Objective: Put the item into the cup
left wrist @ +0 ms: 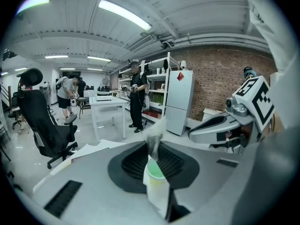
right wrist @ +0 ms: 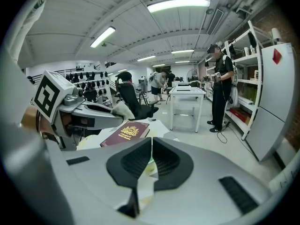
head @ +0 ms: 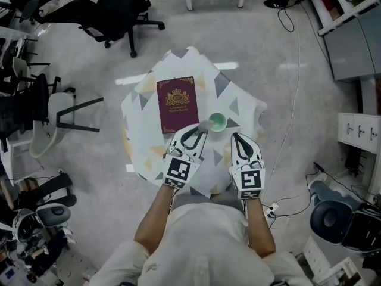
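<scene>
Left gripper (head: 199,132) is pinching a crumpled pale item (head: 204,125) between nearly closed jaws, holding it at the left rim of the green cup (head: 218,121); right gripper (head: 236,137) is hovering nearby, jaws together, gripping nothing; maroon book (head: 177,104) is lying beside the cup.

A maroon book with a gold crest (head: 177,105) lies flat on the triangle-patterned tabletop (head: 245,103), a black office chair (head: 116,8) stands on the grey floor (head: 89,165) beyond it, and a white refrigerator (left wrist: 180,101) stands between open shelves (left wrist: 157,86) and a brick wall (left wrist: 220,78).
</scene>
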A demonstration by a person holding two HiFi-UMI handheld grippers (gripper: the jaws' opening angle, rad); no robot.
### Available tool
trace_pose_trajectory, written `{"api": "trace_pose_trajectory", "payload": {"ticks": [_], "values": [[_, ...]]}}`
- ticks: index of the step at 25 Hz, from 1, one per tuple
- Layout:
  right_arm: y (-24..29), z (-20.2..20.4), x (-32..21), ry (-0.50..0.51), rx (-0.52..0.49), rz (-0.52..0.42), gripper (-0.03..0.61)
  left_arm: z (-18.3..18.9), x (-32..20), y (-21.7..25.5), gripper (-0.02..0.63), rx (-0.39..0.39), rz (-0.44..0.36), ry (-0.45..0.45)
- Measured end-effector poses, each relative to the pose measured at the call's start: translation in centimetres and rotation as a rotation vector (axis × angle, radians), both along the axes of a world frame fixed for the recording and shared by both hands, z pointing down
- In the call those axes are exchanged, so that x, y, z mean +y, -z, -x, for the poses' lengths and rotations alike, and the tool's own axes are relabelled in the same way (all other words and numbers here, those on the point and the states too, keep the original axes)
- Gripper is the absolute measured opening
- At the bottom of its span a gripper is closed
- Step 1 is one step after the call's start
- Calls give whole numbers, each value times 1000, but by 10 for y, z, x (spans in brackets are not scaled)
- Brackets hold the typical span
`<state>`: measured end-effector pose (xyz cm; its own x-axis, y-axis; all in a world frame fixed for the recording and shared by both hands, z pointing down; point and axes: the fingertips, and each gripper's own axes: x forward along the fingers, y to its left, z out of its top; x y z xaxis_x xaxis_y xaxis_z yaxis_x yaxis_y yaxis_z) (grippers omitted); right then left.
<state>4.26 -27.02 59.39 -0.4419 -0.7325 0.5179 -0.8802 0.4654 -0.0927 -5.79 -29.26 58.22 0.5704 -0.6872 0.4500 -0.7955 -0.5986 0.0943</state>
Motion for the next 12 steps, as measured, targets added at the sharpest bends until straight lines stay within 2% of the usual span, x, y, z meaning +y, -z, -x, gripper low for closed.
{"api": "trace_pose_trajectory", "payload": {"ticks": [12], "values": [[-22,-5,2,-2,-5,36,12,-10,-4,-25,57,-15,37,-24]]}}
